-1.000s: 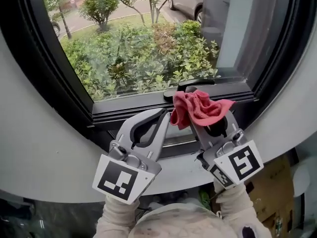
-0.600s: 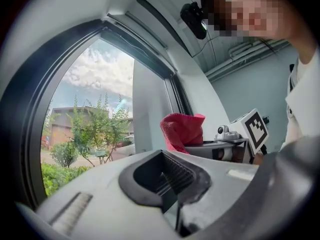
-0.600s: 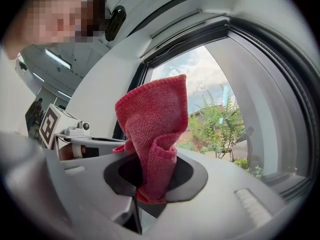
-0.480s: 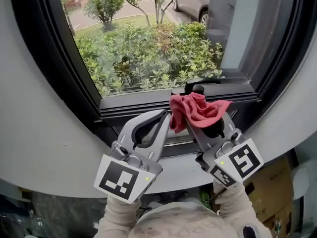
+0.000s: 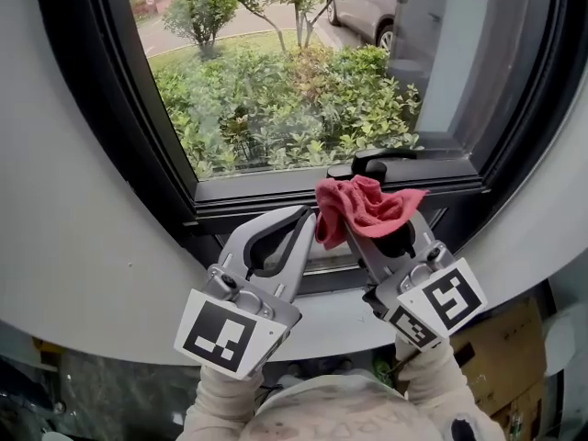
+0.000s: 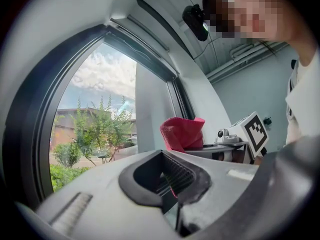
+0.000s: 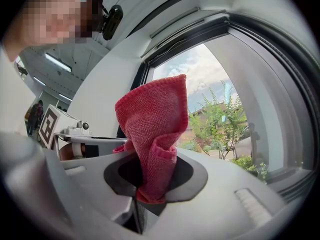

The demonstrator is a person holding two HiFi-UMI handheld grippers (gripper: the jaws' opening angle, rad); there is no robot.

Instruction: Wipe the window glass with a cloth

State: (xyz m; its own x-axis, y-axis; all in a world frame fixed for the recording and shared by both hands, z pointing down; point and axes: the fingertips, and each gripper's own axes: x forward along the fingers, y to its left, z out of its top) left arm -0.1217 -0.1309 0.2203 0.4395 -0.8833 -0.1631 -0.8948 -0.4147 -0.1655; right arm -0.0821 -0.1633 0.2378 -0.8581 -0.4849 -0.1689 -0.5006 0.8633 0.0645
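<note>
One small fold is all that my right gripper [image 5: 378, 232] has of the cloth [image 5: 363, 208]. Its fingers are closed on the bottom of the bunch, and the rest stands loose above them. I think that is the main risk. Dragged across the glass [image 5: 294, 81], the cloth could pull out of the pinch. It could also flop aside, so that the hard fingertips rub the pane instead. The black handle [image 5: 372, 164], just above the cloth at the centre of the head view, could snag a loose corner. My left gripper [image 5: 306, 217] is closed on nothing and sits close beside the right one. A wide stroke toward the left of the frame might knock the two together.

Both grippers are low in the centre of the head view. They point up at the lower frame [image 5: 276, 196] and lean in toward each other, tips near. The cloth hangs in front of that frame, below the glass. I see no contact with the pane, so by my reading the wiping is not yet begun.
</note>
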